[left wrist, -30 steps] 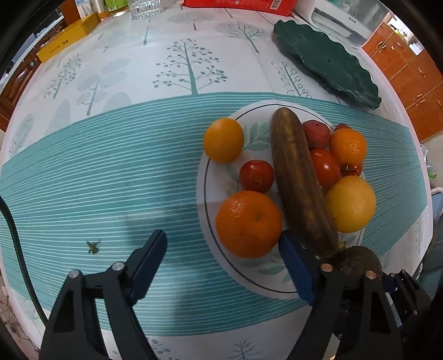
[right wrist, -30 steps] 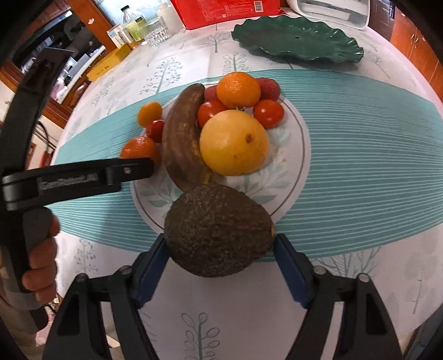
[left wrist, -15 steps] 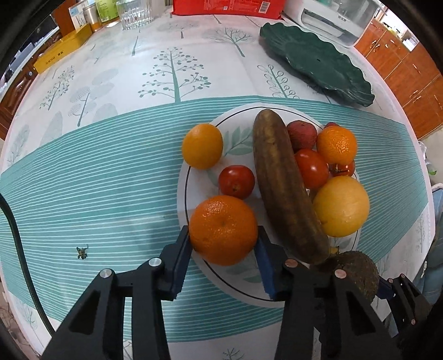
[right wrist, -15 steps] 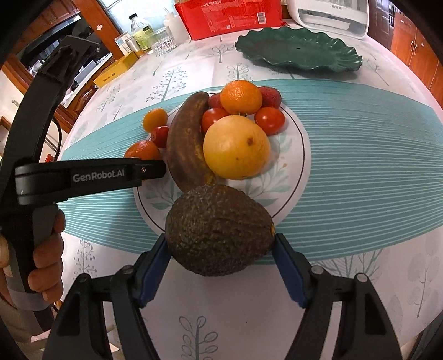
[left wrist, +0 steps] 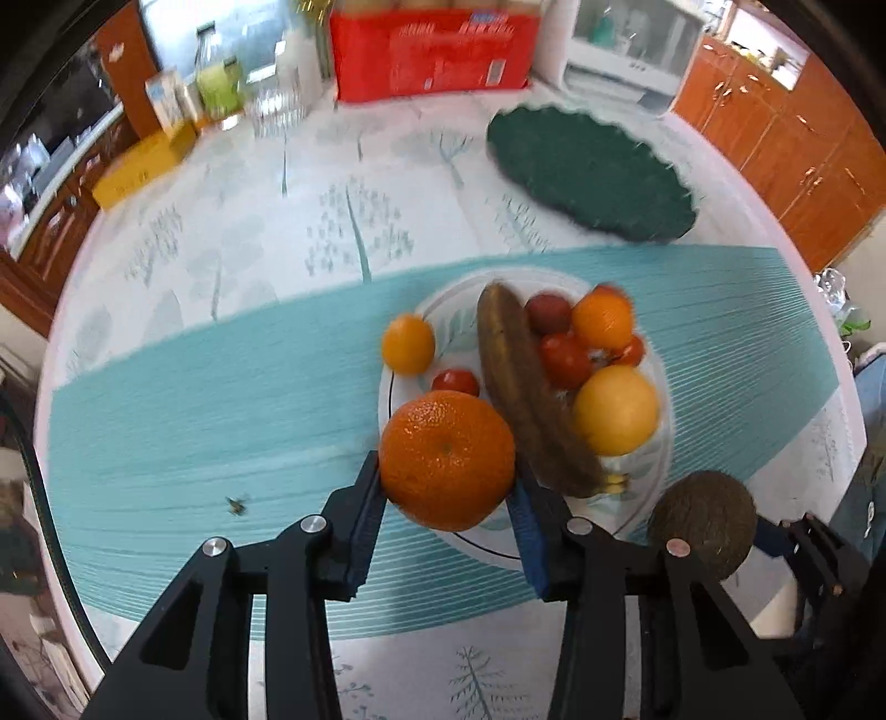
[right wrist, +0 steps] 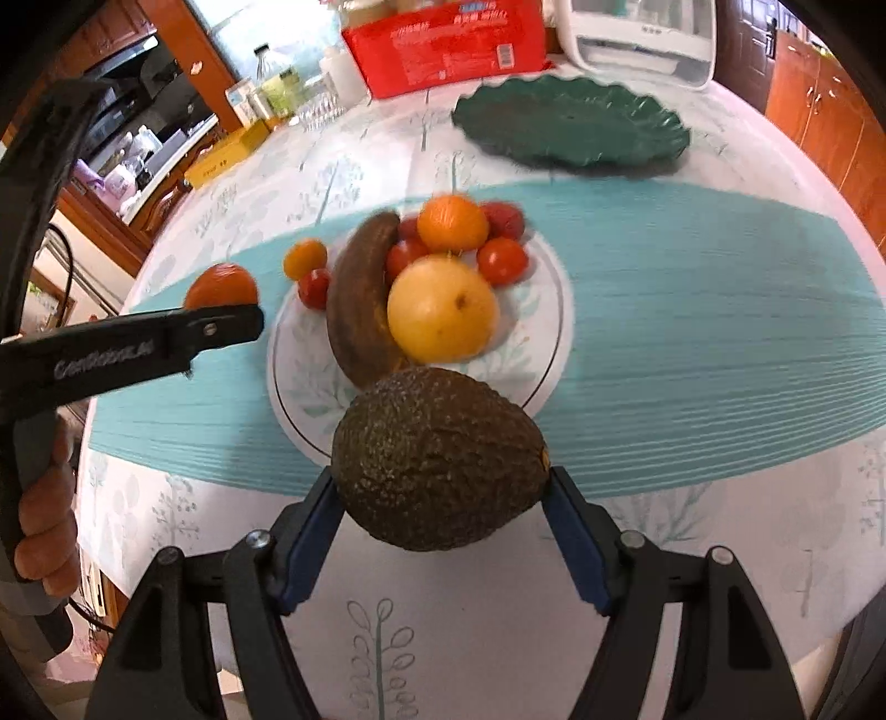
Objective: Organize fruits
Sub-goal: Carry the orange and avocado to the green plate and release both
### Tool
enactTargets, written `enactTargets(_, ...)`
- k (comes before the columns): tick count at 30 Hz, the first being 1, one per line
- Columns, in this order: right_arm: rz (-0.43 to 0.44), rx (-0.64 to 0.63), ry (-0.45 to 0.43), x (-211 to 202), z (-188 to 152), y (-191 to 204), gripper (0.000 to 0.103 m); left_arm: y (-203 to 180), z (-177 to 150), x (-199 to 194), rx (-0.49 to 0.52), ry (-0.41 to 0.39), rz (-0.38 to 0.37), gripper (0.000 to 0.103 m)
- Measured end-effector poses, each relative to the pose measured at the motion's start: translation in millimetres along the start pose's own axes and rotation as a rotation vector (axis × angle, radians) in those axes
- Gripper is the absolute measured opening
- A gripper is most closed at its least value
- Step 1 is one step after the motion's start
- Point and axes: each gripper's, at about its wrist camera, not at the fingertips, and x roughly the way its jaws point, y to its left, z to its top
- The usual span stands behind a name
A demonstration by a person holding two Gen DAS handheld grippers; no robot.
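Item one: my left gripper (left wrist: 447, 495), jaws just closed, pinching the large round orange (left wrist: 446, 459) above the white leaf-patterned plate (left wrist: 662, 471). Item two: my right gripper (right wrist: 443, 512) clamping the dark pebbled avocado (right wrist: 440, 465) over the plate's near rim.

Bright, even daylight; motion blur throughout, fisheye bending at dark edges

The counter (right wrist: 692, 332) is round, covered by a white cloth printed with trees and crossed by a broad teal striped band. Directly on it lie a white plate (right wrist: 548, 310) of fruit, a small orange (left wrist: 408, 344) touching the plate's rim, an empty dark green plate (right wrist: 570, 119), a red package (right wrist: 448, 41), a yellow box (left wrist: 135, 171) and a tiny dark scrap (left wrist: 237, 505).
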Motion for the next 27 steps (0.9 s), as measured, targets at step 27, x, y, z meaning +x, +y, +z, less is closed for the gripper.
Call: enactTargets(27,-0.195,0.019,-0.19,-108,300,-106,0.073,-88,225,-91,0.129,-0.231,0.005,0.042)
